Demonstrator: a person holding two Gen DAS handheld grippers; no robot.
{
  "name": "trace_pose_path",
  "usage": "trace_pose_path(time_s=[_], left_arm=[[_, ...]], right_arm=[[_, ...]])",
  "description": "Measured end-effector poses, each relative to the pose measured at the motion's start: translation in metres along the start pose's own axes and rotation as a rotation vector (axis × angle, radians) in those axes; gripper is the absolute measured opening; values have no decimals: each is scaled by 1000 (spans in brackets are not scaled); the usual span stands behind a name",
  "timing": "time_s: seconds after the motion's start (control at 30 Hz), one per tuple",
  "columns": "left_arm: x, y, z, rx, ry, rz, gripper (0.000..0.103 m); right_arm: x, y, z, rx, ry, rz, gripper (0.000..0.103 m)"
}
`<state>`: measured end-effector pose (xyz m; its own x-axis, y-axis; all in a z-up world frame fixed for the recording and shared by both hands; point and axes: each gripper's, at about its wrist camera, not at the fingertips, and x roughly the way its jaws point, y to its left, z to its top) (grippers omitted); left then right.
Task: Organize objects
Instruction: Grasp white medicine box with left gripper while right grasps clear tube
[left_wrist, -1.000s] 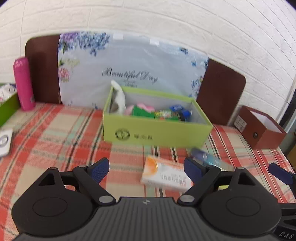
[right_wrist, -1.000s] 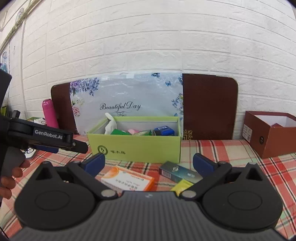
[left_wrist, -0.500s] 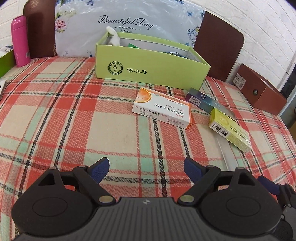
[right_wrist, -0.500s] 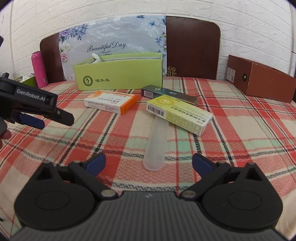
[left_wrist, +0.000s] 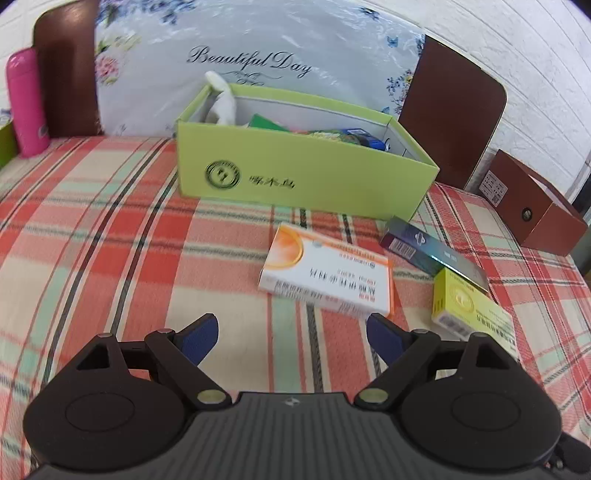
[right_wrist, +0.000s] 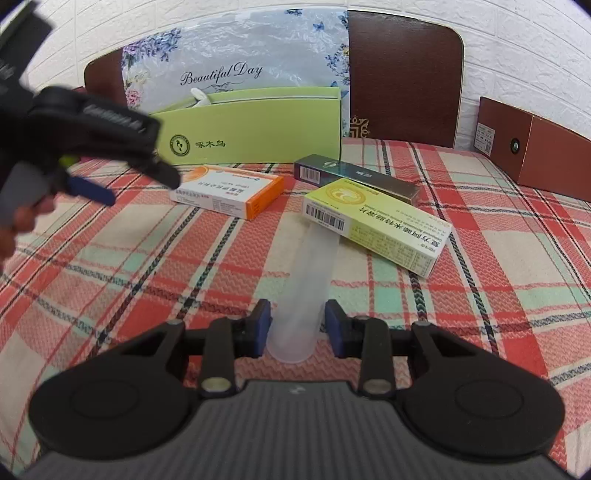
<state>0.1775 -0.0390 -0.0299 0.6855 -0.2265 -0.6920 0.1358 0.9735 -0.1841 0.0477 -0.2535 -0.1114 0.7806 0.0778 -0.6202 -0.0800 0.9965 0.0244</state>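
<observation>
A green open box (left_wrist: 303, 170) with several items inside stands at the back of the plaid tablecloth; it also shows in the right wrist view (right_wrist: 255, 129). In front of it lie an orange-white medicine box (left_wrist: 327, 278) (right_wrist: 229, 192), a dark box (left_wrist: 432, 251) (right_wrist: 354, 177), a yellow medicine box (left_wrist: 472, 314) (right_wrist: 376, 225) and a clear plastic tube (right_wrist: 306, 288). My left gripper (left_wrist: 291, 338) is open and empty, just short of the orange-white box. My right gripper (right_wrist: 297, 326) has its jaws narrowed around the near end of the tube, with small gaps at the pads.
A brown box (left_wrist: 532, 214) (right_wrist: 532, 144) stands at the right. A pink bottle (left_wrist: 26, 103) stands at the far left. A floral "Beautiful Day" board (left_wrist: 251, 62) and brown boards lean on the white brick wall. The left gripper shows at the left of the right wrist view (right_wrist: 96, 125).
My right gripper moved forward to the tube and its jaws narrowed around it. My left gripper moved closer to the orange-white box and stayed open.
</observation>
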Motion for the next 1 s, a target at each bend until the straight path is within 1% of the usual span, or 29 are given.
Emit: trace_pose_path(time_s=[0.07,0.2,0.23,0.27,0.3,0.33,0.4,0.47,0.53,0.6,0.67,0.7,0.77,0.83,0.9,1.0], left_arm=[[9,-8,17,42,-27,-15,91],[40,-13,54,0,-1,-27,91],[49,-13,61,-9,-11,-10,91],[59,-15,65,-13,-14,23,91],[70,-16,67,-11,-1,59,91],[82,-17,68,0,25,88,91],[101,-16,65,34,84,115,93],[102,-5,56,19,54,76,93],[95,4,48,-4,73,38,93],[82,12,35,18,82,-3,93],[69,20,24,27,71,-34,93],[65,24,21,23,72,-59,92],[60,31,22,-7,45,-112,92],[61,29,34,-62,22,-80,92],[71,20,48,-75,3,-31,92],[96,1,59,-45,37,101,92]], right_arm=[[-1,-2,-2,10,1,7,31],[-3,-4,-2,23,2,7,31],[-3,-3,-2,19,3,6,31],[-3,-3,-2,17,4,7,31],[-3,-3,-2,14,4,7,31],[-3,-3,-2,15,5,9,32],[-4,-4,-3,21,6,15,32],[-4,-5,-3,20,5,19,32],[-4,-6,-4,22,3,22,32],[-3,-5,-3,22,4,21,32],[-2,-3,-3,13,4,21,36],[-2,-2,-3,5,2,17,37],[-1,1,-4,-4,1,11,38],[-1,2,-4,-3,0,7,39],[-1,2,-4,1,-2,6,40],[-3,2,-5,7,-1,7,40]])
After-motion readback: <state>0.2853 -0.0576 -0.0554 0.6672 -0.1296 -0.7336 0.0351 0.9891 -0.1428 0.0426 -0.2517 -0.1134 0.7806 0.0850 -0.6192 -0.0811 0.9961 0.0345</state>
